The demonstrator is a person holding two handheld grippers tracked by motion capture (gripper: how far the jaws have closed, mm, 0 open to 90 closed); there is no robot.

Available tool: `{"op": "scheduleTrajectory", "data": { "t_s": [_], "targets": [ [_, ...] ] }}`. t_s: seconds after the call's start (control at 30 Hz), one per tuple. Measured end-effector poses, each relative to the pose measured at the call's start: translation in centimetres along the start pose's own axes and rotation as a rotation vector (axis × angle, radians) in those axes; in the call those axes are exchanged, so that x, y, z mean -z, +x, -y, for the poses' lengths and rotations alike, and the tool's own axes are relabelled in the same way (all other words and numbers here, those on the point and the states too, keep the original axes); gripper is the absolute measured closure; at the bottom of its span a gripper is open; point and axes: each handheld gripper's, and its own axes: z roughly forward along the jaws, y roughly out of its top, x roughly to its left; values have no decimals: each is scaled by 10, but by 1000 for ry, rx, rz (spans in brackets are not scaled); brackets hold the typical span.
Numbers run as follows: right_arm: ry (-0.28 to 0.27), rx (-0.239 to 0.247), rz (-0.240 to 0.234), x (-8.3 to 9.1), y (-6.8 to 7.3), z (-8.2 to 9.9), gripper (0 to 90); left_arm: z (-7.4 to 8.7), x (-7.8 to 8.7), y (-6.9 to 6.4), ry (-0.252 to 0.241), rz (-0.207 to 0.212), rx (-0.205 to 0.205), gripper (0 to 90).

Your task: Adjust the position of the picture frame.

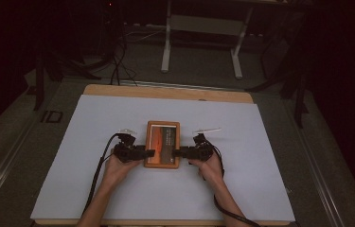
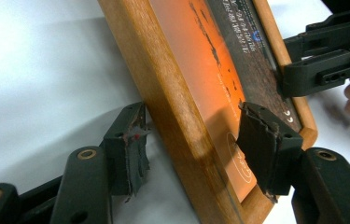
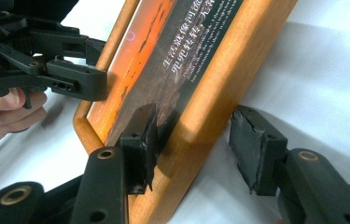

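A wooden picture frame (image 1: 162, 130) holding an orange and dark print lies in the middle of the white sheet (image 1: 118, 189). My left gripper (image 1: 150, 152) comes in at its left rail and my right gripper (image 1: 175, 152) at its right rail, both near the frame's close end. In the left gripper view the frame (image 2: 172, 70) has its rail between the jaws of the left gripper (image 2: 195, 126), one pad over the glass, the other beside the wood. In the right gripper view the right gripper (image 3: 195, 119) straddles the frame (image 3: 210, 56); one pad rests on the glass, the other stands apart.
The white sheet covers a wooden table (image 1: 165, 92). Two small clear strips (image 1: 207, 129) lie beside the frame's far corners. Beyond the table stand white desk legs (image 1: 165, 42) and loose cables (image 1: 116, 66) on a dark floor.
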Motion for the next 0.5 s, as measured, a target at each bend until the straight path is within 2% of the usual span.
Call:
{"op": "scheduleTrajectory", "data": {
  "t_s": [0.1, 0.37, 0.5],
  "targets": [
    [4, 2, 3, -1, 1, -1, 505, 0, -2, 0, 6, 12, 6, 421],
    [4, -8, 6, -2, 1, -2, 510, 0, -1, -2, 9, 4, 23, 436],
    [-6, -51, -16, 1, -3, 1, 535, 2, -2, -2, 1, 14, 44, 450]
  ]
}}
